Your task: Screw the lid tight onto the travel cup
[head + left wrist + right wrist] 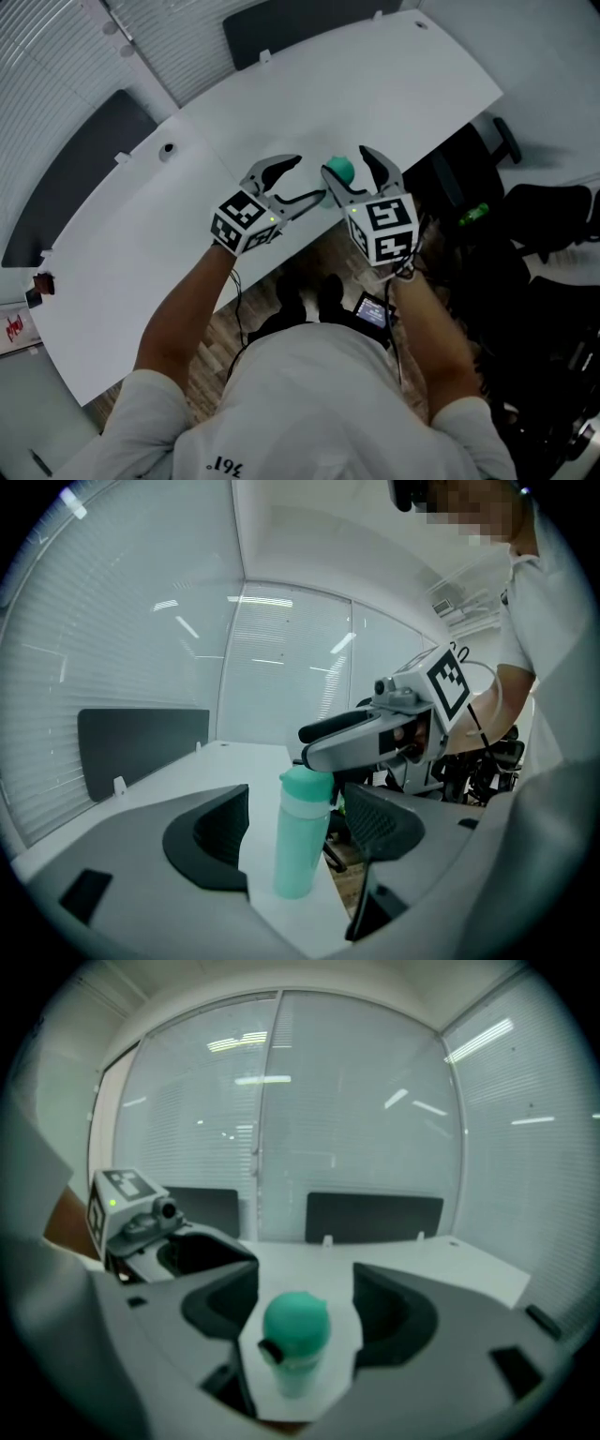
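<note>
Both grippers are wide open and hold nothing. The travel cup (300, 841) stands upright near the table (309, 103) edge at the centre of the head view, with its lid (295, 1321) on. My left gripper (307, 178) brackets the cup body and my right gripper (347, 161) brackets the lid. Neither touches.

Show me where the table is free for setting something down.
Bare table runs wide between the travel cup and the far divider panel, and leftward toward the cable hole. It is crowded only at the near edge, where the open left gripper and right gripper both straddle the travel cup.
</note>
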